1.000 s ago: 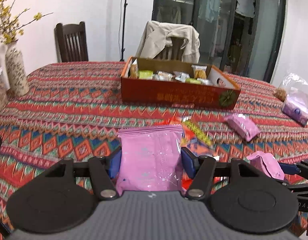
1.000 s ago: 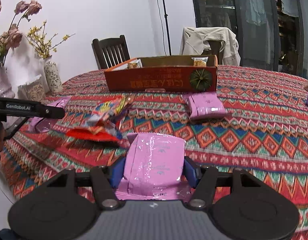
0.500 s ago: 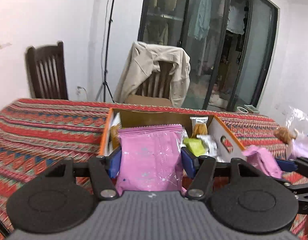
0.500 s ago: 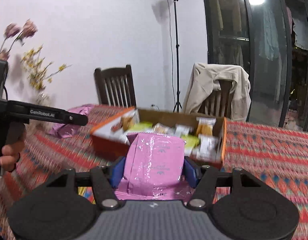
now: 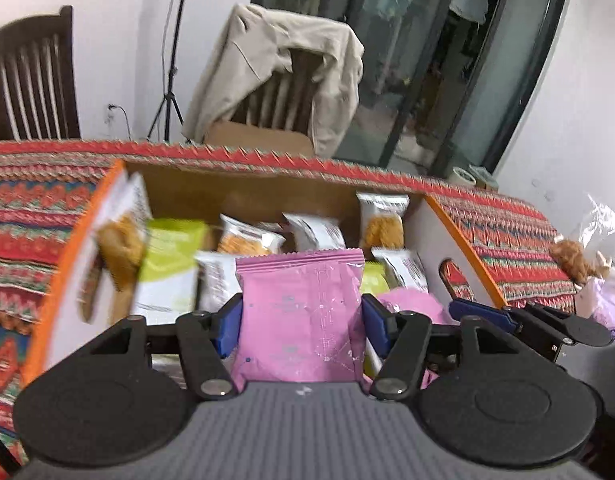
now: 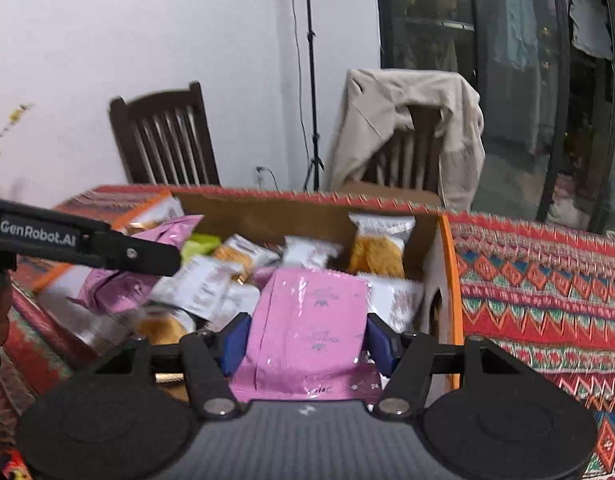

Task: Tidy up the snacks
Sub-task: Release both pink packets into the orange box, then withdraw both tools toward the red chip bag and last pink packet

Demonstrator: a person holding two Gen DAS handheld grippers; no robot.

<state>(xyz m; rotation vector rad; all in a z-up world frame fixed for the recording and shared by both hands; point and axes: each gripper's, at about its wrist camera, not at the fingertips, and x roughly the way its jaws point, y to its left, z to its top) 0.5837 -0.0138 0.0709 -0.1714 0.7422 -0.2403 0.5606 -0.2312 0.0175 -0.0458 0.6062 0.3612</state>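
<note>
Snacks fill the cardboard box (image 5: 267, 196) ahead of me: white packets with orange contents, lime-green packets, and a tall bag leaning on the orange-edged wall at 9 o'clock. My left gripper (image 5: 301, 322) has its jaws closed on a pink snack packet (image 5: 301, 312), the blue pads (image 5: 227, 330) pressing both side edges, and the packet stands upright over the near part of the box. At 3 o'clock from it, my other pink packet shows low in the box beside the blue tip of my right tool.

My right gripper (image 6: 307, 340) likewise has its jaws clamped on a second pink snack packet (image 6: 311, 320), shiny and slightly creased, held upright over the right half of the same box (image 6: 447, 280), near the wall with the cut-out handle hole. In the right wrist view the left tool's black arm, marked GenRobot.AI, crosses at 9 o'clock with its pink packet above the box's left side.

The box sits on a tabletop (image 6: 547, 300) covered by a red zigzag-patterned cloth. Beyond, at 12 o'clock, a wooden chair draped with a beige jacket (image 5: 279, 64) stands before dark glass doors; another dark wooden chair (image 6: 163, 140) and a light stand (image 6: 311, 80) are against the white wall. At 3 o'clock in the left view, a clear bag (image 5: 583, 256) of brown snacks lies on the cloth.
</note>
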